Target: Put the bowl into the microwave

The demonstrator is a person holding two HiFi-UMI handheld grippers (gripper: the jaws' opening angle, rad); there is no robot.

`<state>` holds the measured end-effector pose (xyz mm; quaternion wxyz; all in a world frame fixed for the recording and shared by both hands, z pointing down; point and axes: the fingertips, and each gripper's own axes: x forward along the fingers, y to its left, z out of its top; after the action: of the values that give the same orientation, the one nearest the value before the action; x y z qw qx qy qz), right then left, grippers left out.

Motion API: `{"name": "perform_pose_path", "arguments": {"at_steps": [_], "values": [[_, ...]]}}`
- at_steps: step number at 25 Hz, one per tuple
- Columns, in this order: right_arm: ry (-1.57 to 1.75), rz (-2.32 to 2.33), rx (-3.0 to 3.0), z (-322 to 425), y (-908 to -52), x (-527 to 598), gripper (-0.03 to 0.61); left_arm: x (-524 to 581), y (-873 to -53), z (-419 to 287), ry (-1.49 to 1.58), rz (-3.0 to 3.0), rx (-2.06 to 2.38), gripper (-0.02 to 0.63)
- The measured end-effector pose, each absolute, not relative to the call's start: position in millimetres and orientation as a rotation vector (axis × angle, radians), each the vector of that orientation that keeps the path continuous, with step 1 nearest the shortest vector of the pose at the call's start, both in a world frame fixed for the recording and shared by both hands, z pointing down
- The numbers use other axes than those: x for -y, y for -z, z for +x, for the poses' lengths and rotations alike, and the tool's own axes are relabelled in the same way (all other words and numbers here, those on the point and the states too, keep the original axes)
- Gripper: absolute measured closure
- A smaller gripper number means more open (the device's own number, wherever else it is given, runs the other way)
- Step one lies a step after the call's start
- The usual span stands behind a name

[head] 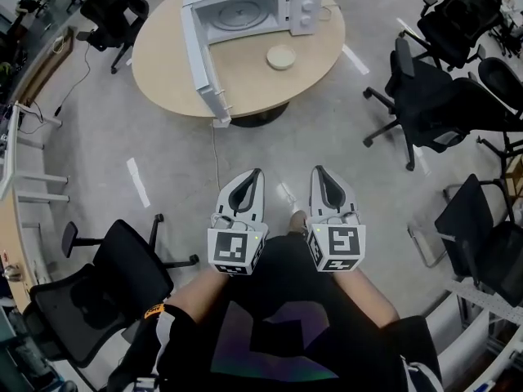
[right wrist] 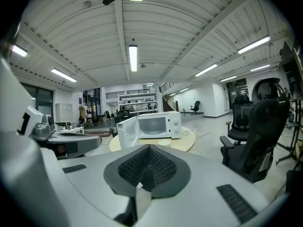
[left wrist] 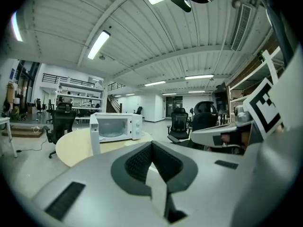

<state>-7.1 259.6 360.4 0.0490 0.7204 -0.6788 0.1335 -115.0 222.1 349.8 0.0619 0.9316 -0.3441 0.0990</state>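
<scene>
Both grippers hang close to the person's body, well apart from the bench (head: 163,60). The left gripper (head: 256,174) has its fingers (head: 243,193) pressed together on nothing, and the right gripper (head: 319,171) is the same. The bowl (head: 281,56) sits on the bench just in front of the microwave (head: 304,6), to the right of its open door (head: 201,64).

The step in hand looks like the walk-up and grasp. It would go best by stepping in to the bench's near edge and spreading one gripper's fingers before reaching. The right gripper seems the natural one, since the door stands on the left. Pinch the bowl's near rim squarely and lift it level. Carry it in over the sill to the turntable (head: 245,12) (a shallow rim may slip if pinched at a slant).
</scene>
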Motion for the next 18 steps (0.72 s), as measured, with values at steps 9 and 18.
{"name": "perform_pose_path", "arguments": {"at_steps": [9,18], "values": [[-0.43,2.139,2.143,39,-368,-256,0.563,-226,-353,-62,-0.322,2.807,1.073,0.571],[-0.466,2.116,2.165,61,-377,-247,0.563,-221,-358,-41,-0.353,2.791,1.106,0.571]]}}
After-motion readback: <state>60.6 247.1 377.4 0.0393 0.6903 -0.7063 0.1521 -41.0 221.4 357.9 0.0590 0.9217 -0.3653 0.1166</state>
